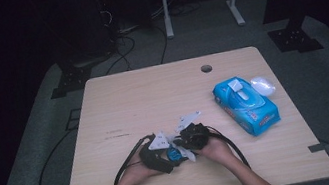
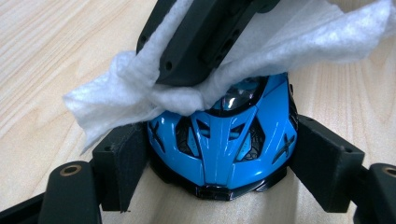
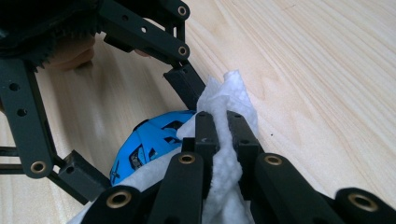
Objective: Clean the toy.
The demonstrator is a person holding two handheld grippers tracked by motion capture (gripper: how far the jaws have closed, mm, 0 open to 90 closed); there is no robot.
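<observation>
A small blue toy car (image 2: 219,140) sits between the black jaws of my left gripper (image 2: 223,163), whose pads (image 2: 123,161) press on both of its sides. My right gripper (image 3: 223,126) is shut on a folded white wipe (image 3: 233,88) and holds it against the car's windscreen. In the left gripper view the wipe (image 2: 121,93) drapes over the car's top, with the right gripper (image 2: 205,37) coming down from above. In the high view both grippers meet near the table's front edge, left gripper (image 1: 170,155) and right gripper (image 1: 183,142), with the car (image 1: 173,155) between them.
A blue pack of wet wipes (image 1: 246,105) lies at the right of the wooden table (image 1: 128,98), with a white crumpled piece (image 1: 263,85) beside it. A round cable hole (image 1: 206,69) is at the far edge. Cables trail off the front.
</observation>
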